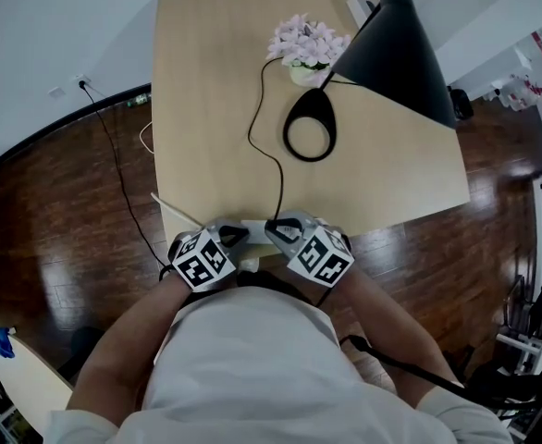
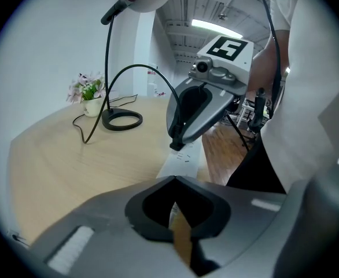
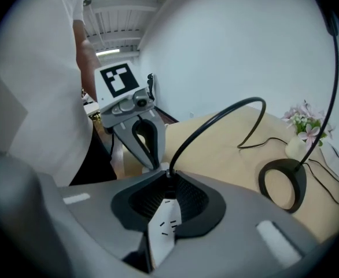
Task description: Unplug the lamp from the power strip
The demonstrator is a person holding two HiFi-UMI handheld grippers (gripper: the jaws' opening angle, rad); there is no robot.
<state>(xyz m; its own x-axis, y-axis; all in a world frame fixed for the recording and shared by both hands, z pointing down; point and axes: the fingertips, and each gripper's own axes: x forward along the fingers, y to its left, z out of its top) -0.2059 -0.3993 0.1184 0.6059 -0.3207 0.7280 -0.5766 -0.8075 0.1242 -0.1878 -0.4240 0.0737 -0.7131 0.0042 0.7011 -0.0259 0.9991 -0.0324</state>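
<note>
**A:** How do the right gripper's (image 2: 174, 143) fingers stand?

**B:** Pinched fully together on the lamp plug (image 3: 168, 174). The plug sits in the top face of the power strip (image 2: 185, 161), and the black cord (image 1: 262, 128) climbs out from between the fingertips.

**A:** And the left gripper (image 3: 155, 164)?

**B:** Its fingers are narrow, with only a slit between them. The tips are down at the end of the strip and seem to rest on it. They clasp nothing.

**A:** Where is the strip, and which way does it run?

**B:** It lies flat at the near edge of the bench (image 1: 206, 109), just in front of the person. Its long axis runs along that edge, from the left gripper across to the right one, slots facing up.

**A:** And the plug?

**B:** It stands upright, pointing down into the strip. Its cord arches up and away across the bench to the ring base of the lamp (image 1: 310, 126), near the far side.
</note>
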